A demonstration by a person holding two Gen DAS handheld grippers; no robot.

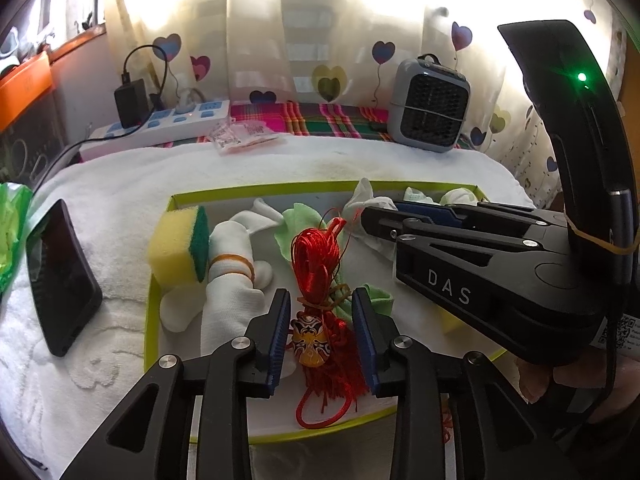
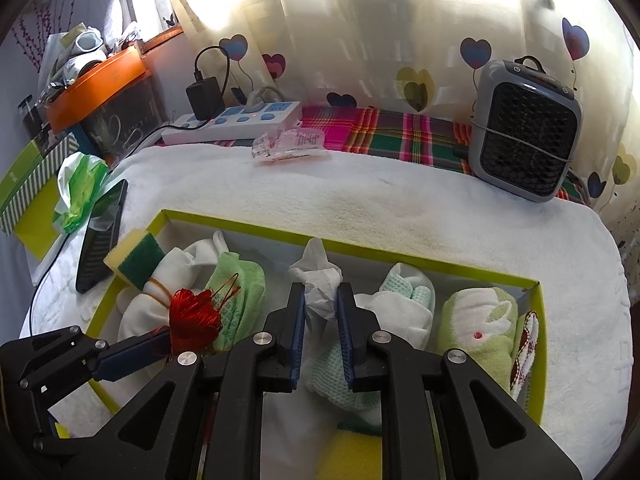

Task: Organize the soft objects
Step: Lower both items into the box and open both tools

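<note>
Two hand-held tools work over a green-rimmed tray [image 2: 536, 320] of soft goods that sits on a white towel [image 2: 400, 208]. In the left wrist view, the left tool [image 1: 322, 334] stands with jaws partly open on either side of a red cord tassel [image 1: 320, 256] bearing a painted opera-mask charm [image 1: 311, 340] at lower centre; whether the pads touch it cannot be told. In the right wrist view, the right tool [image 2: 322, 328] has narrowed its jaws on a crumpled white cloth [image 2: 316, 276] at mid-frame. Also in the tray: a yellow-and-green sponge [image 1: 180, 240] propped at the left wall, a banded white sock roll [image 1: 232, 268] beside it, and a rolled green towel [image 2: 476, 320] at the right end. A black phone [image 1: 60, 276] lies at left, a grey fan [image 2: 524, 132] at upper right.
</note>
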